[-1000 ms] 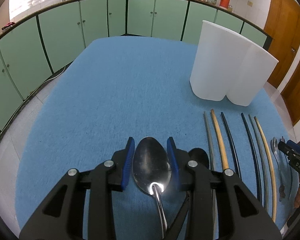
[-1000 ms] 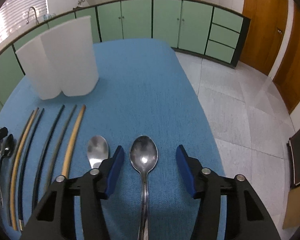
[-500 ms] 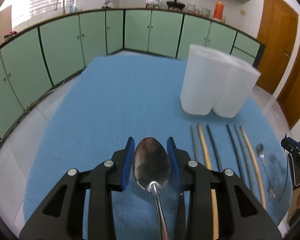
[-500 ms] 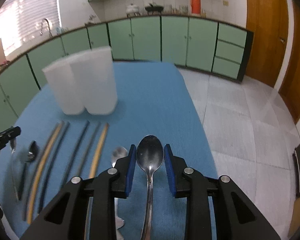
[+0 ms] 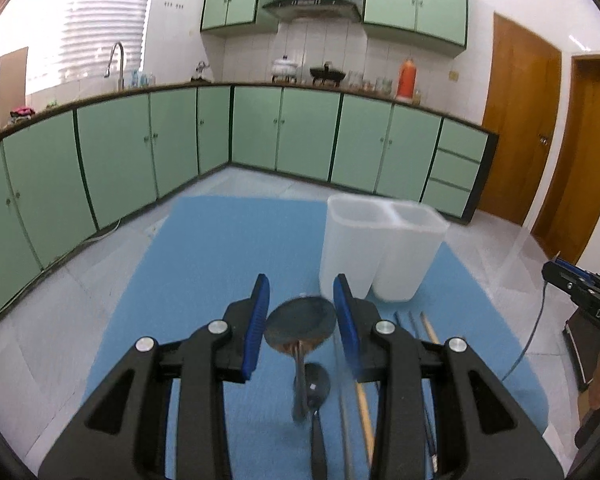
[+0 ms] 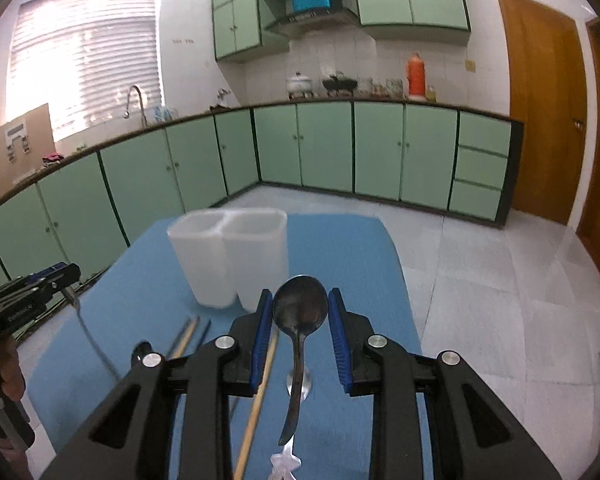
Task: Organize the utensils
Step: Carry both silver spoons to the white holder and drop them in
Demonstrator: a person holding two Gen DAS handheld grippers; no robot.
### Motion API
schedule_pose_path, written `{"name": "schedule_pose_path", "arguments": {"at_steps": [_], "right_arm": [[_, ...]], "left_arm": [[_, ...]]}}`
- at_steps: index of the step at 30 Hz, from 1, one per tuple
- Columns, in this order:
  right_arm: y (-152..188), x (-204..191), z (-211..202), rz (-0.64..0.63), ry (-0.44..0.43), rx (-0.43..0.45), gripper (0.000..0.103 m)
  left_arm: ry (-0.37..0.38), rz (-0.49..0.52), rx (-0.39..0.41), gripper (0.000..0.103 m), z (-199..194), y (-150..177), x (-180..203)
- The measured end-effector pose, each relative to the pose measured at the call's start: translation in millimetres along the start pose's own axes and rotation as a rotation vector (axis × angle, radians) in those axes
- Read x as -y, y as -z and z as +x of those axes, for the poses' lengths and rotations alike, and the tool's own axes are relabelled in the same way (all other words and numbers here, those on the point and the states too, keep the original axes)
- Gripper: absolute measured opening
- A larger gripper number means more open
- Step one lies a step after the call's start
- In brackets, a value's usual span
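My left gripper (image 5: 301, 312) is shut on a steel spoon (image 5: 301, 322) and holds it up above the blue table mat (image 5: 204, 264). My right gripper (image 6: 300, 310) is shut on another steel spoon (image 6: 300, 308), also raised. A white two-compartment holder (image 5: 380, 248) stands on the mat ahead and to the right of the left gripper; in the right wrist view the holder (image 6: 230, 252) is ahead and to the left. A dark spoon (image 5: 316, 388) and several chopsticks (image 5: 364, 408) lie on the mat below. Another spoon (image 6: 299, 382) lies under the right gripper.
The chopsticks (image 6: 260, 396) lie in a row on the mat. The right gripper (image 5: 584, 296) shows at the left view's right edge, the left gripper (image 6: 24, 300) at the right view's left edge. Tiled floor (image 6: 500, 280) and green cabinets (image 6: 324, 152) surround the table.
Both grippers have risen well above the mat with their spoons, tilting up toward the room. The right gripper closed on its spoon a second ago. The holder now appears smaller and lower.
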State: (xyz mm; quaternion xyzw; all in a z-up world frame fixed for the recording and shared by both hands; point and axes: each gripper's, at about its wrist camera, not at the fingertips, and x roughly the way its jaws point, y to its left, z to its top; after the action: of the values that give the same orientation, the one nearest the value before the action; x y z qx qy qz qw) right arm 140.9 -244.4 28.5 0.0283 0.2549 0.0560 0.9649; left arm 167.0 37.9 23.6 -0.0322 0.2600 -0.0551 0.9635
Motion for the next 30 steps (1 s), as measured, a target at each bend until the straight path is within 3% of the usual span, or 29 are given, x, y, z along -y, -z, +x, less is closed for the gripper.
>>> {"name": "schedule_pose_path", "arguments": {"at_steps": [7, 17, 23, 30], "right_arm": [[-37, -16, -3, -0.034, -0.042, 0.082, 0.028], [-108, -28, 27, -0.047, -0.079, 0.175, 0.028], [-141, -35, 62, -0.051, -0.068, 0.216, 0.028], [-146, -37, 115, -0.053, -0.052, 0.209, 0.028]], "left_arm": [[0.026, -0.002, 0.084, 0.031, -3, -34, 11], [0.076, 0.01, 0.188, 0.03, 15, -101, 40], [0.099, 0.019, 0.233, 0.03, 47, -139, 59], [0.117, 0.016, 0.217, 0.026, 102, -149, 64]]}}
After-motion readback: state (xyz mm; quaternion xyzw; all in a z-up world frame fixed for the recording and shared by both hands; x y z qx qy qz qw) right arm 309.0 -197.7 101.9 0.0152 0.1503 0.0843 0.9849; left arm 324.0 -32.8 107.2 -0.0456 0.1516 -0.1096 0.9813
